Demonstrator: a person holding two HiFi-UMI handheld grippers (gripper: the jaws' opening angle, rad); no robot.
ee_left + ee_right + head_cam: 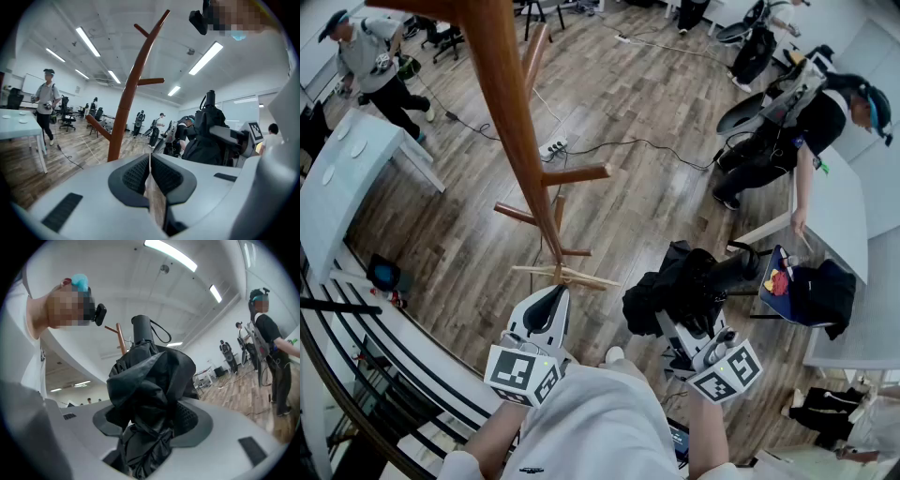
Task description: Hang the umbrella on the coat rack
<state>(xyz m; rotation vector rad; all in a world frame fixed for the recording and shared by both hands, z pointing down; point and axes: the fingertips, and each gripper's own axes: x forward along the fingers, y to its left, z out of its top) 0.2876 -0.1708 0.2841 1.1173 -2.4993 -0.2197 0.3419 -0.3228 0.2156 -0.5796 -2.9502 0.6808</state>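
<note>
The wooden coat rack (517, 141) rises from the plank floor straight ahead of me, its pegs sticking out at several heights. A folded black umbrella (689, 281) lies in my right gripper (686, 323), which is shut on its bunched fabric. In the right gripper view the umbrella (147, 385) fills the space between the jaws, with its handle and loop strap (143, 331) pointing away. My left gripper (553, 298) points at the rack's base and is shut with nothing in it. In the left gripper view the closed pads (140, 174) face the coat rack (127, 98), and the umbrella (211, 133) shows at right.
A person (370, 56) walks at the far left by a white table (337, 178). Another person (792, 131) leans on a white table (839, 211) at right. A power strip (553, 147) and cables lie behind the rack. A black railing (356, 375) runs at lower left.
</note>
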